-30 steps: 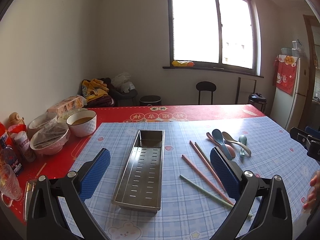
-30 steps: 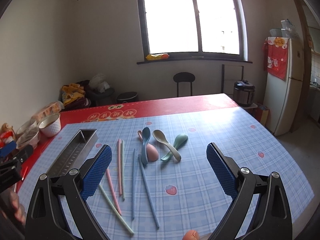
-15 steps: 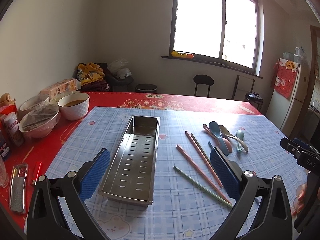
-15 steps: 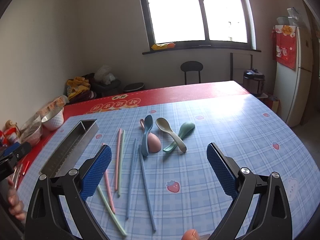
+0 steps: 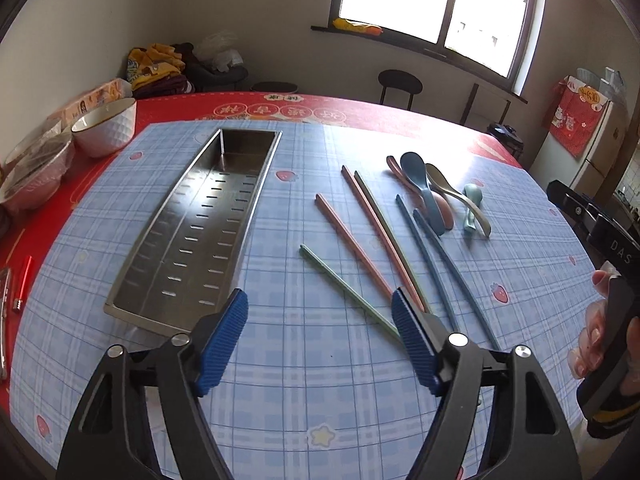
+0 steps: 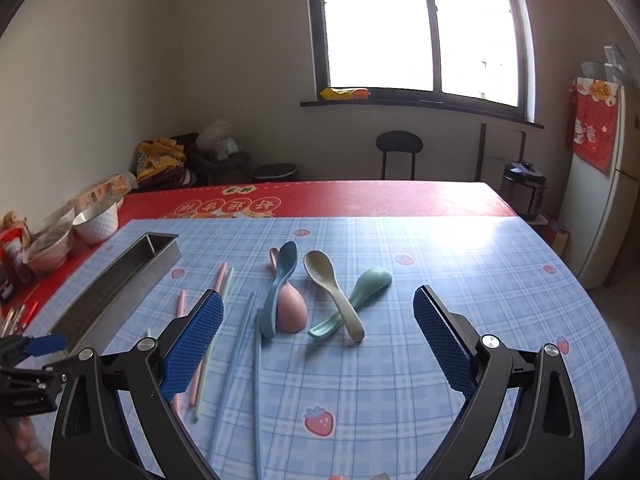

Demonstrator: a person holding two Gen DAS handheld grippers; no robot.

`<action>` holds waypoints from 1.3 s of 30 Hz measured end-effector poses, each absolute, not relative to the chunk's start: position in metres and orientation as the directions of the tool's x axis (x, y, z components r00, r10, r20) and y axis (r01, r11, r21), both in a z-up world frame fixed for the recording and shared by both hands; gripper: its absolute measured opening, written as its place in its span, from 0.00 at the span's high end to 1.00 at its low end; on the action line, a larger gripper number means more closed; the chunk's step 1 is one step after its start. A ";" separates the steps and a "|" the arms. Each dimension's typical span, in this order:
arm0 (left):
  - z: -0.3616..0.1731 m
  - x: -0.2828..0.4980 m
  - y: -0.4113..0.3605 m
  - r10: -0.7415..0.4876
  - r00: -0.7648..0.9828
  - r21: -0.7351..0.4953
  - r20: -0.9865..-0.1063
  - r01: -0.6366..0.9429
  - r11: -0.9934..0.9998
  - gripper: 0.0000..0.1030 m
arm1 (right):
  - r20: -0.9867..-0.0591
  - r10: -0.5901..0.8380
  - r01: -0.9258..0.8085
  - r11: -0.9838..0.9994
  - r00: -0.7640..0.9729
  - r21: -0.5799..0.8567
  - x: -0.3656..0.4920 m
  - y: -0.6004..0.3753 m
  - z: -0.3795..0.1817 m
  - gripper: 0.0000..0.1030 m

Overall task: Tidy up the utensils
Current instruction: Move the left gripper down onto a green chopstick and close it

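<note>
An empty perforated steel tray (image 5: 196, 232) lies on the blue plaid cloth, left of the utensils; it also shows in the right wrist view (image 6: 116, 284). Pink, green and blue chopsticks (image 5: 360, 248) lie loose beside it. Blue, pink, beige and green spoons (image 6: 320, 292) lie in a cluster further right (image 5: 436, 196). My left gripper (image 5: 320, 316) is open and empty, low over the cloth, its right pad by the chopstick ends. My right gripper (image 6: 318, 320) is open and empty, just short of the spoons.
White bowls (image 5: 106, 126) and covered dishes (image 5: 32, 164) stand on the red cloth at the table's left edge. Small items (image 5: 16, 292) lie at the near left. A stool (image 6: 398, 152) and a fridge (image 6: 600, 200) stand beyond the table.
Both grippers have come down and forward toward the table. The left now sits low near the chopsticks, the right close to the spoons. Both stayed open.
</note>
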State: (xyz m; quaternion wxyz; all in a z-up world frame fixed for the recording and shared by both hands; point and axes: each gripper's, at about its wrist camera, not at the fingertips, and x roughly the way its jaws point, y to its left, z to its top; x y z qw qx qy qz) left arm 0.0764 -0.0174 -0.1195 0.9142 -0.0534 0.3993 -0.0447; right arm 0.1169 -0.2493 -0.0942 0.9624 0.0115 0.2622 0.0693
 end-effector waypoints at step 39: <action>-0.169 0.148 -0.056 -0.099 0.517 -0.123 -0.850 -0.012 0.992 0.94 | -0.534 0.338 -0.199 0.933 0.775 0.301 0.149 -0.275 -0.149 0.10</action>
